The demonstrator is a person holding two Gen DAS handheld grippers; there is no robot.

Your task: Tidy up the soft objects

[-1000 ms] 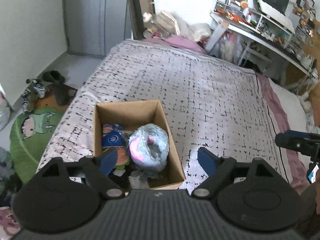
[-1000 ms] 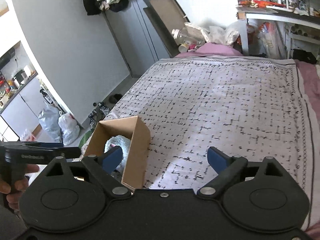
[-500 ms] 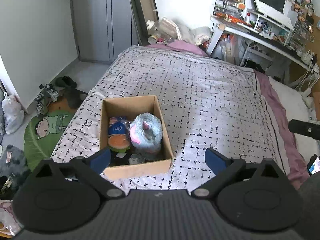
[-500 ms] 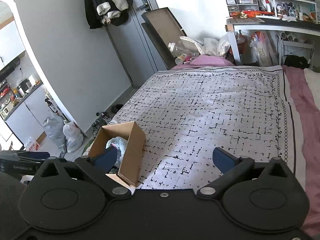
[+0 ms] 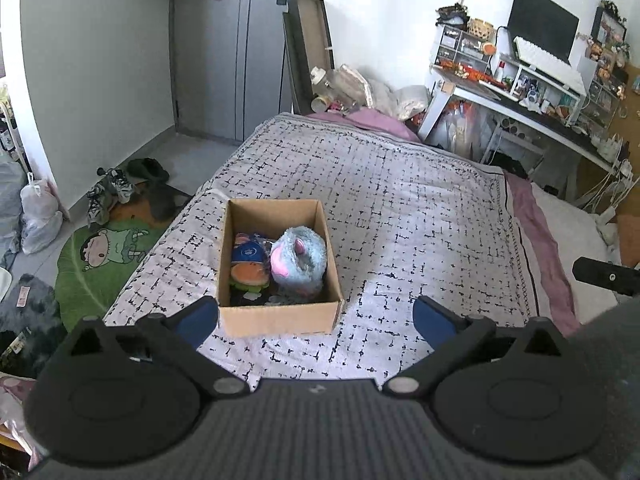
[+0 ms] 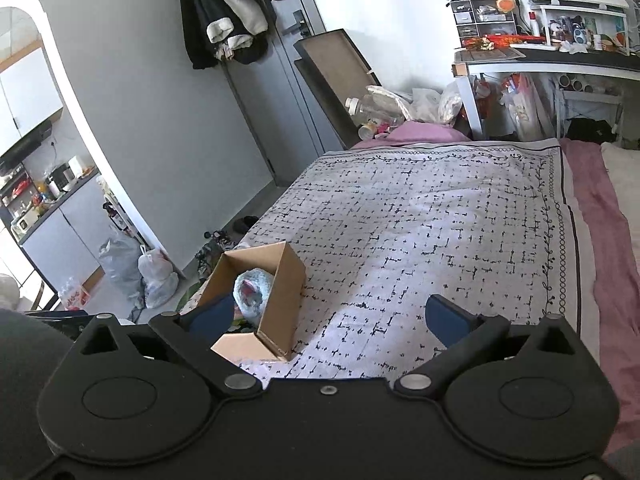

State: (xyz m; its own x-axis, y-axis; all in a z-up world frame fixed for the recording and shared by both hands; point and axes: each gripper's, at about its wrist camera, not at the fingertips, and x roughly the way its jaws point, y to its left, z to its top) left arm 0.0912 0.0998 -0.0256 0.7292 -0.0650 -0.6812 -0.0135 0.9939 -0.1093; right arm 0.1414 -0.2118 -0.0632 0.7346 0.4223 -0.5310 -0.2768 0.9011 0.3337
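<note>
A brown cardboard box (image 5: 280, 316) sits on the bed's near left part. Inside lie a fluffy blue-and-pink plush (image 5: 300, 260), a round dark blue soft toy (image 5: 249, 254) and an orange burger-like toy (image 5: 249, 276). My left gripper (image 5: 316, 320) is open and empty, pulled back above the box's near side. My right gripper (image 6: 328, 318) is open and empty, to the right of the box (image 6: 280, 292); the blue plush (image 6: 252, 292) shows inside it.
The bed carries a white black-patterned blanket (image 5: 400, 200) with a pink sheet (image 5: 540, 248) at its right edge. Left of the bed on the floor are a green cartoon rug (image 5: 100, 256), shoes (image 5: 112, 192) and plastic bags (image 5: 36, 216). A cluttered desk (image 5: 520, 92) stands at the back right.
Both grippers have drawn back and up from the box, so it looks smaller and farther away. Their jaws stay open. The toys in the box have not moved.
</note>
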